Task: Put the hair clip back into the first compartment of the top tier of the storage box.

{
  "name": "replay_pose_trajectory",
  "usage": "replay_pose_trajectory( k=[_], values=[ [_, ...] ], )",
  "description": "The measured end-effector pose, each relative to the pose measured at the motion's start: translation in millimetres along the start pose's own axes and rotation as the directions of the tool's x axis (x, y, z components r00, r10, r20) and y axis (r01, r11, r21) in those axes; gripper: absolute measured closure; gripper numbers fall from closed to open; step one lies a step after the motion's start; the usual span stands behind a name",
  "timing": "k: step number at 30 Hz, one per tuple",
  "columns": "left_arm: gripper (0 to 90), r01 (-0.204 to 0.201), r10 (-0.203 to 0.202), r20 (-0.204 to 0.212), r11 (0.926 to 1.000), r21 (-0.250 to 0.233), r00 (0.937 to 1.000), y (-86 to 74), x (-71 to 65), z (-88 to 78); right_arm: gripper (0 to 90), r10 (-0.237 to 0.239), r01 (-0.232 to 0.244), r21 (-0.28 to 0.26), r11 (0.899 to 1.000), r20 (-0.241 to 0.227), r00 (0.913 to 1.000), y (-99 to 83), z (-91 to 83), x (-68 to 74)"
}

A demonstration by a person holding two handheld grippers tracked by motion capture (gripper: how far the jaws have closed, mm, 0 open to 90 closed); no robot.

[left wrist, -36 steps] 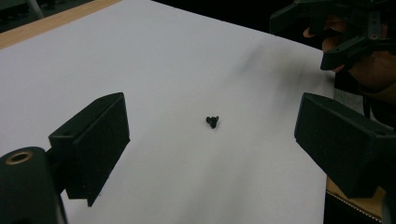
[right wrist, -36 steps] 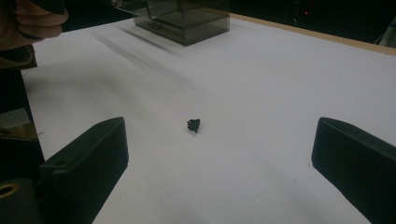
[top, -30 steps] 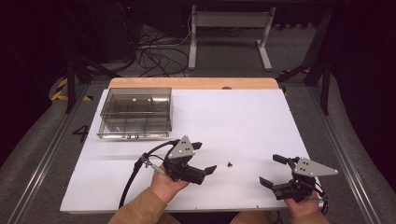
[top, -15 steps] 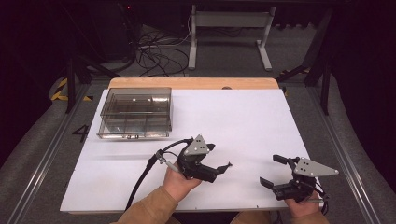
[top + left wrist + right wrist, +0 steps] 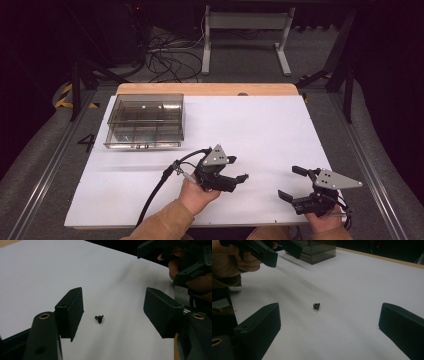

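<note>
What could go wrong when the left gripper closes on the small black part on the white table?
1. The small black part is tiny and lies flat between the jaws of the left gripper, which have just been closing, nearer one pad. That pad may push it aside.
2. The pads are wide and blunt, so they may close above it on the white table and miss.
3. The right gripper waits open nearby; a flicked part could roll towards it.

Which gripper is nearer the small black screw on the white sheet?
Left. The left gripper has been closing, the black screw lying untouched between its jaws. The right gripper sits open, farther off near the table's right edge.
</note>
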State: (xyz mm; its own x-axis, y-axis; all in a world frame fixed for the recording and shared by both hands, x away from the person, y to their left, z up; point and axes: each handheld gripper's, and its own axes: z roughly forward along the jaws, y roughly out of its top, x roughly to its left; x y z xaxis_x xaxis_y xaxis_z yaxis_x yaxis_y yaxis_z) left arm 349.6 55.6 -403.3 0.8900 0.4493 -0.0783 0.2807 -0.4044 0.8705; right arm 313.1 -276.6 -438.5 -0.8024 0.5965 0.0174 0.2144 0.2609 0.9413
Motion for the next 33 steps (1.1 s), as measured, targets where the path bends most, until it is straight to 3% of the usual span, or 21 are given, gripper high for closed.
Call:
replay_pose_trajectory(
  k=[5, 11, 20, 33],
  values=[
    [34.5, 0.009, -0.010, 0.030, 0.9996, 0.025, 0.9995, -2.3, 3.3, 15.1, 4.5, -0.001, 0.001, 0.001, 1.000, -0.001, 1.0000, 0.1, 0.0, 0.0],
    [35.0, 0.025, -0.026, 0.028, 0.9987, 0.045, 0.9993, -4.4, 5.4, 30.7, 4.5, 0.001, -0.001, 0.001, 1.000, -0.004, 1.0000, -0.3, -0.2, -0.5],
    [37.5, 0.062, -0.063, 0.002, 0.9936, 0.094, 0.9980, -8.4, 10.8, 54.0, 4.7, 0.006, -0.006, 0.002, 1.000, -0.008, 0.9999, -0.7, -0.5, -1.0],
    [45.3, 0.079, -0.074, -0.041, 0.9829, 0.166, 0.9964, -12.5, 12.2, 73.5, 4.9, 0.009, -0.009, 0.002, 1.000, -0.012, 0.9999, -1.2, -0.4, -2.0]
  ],
)
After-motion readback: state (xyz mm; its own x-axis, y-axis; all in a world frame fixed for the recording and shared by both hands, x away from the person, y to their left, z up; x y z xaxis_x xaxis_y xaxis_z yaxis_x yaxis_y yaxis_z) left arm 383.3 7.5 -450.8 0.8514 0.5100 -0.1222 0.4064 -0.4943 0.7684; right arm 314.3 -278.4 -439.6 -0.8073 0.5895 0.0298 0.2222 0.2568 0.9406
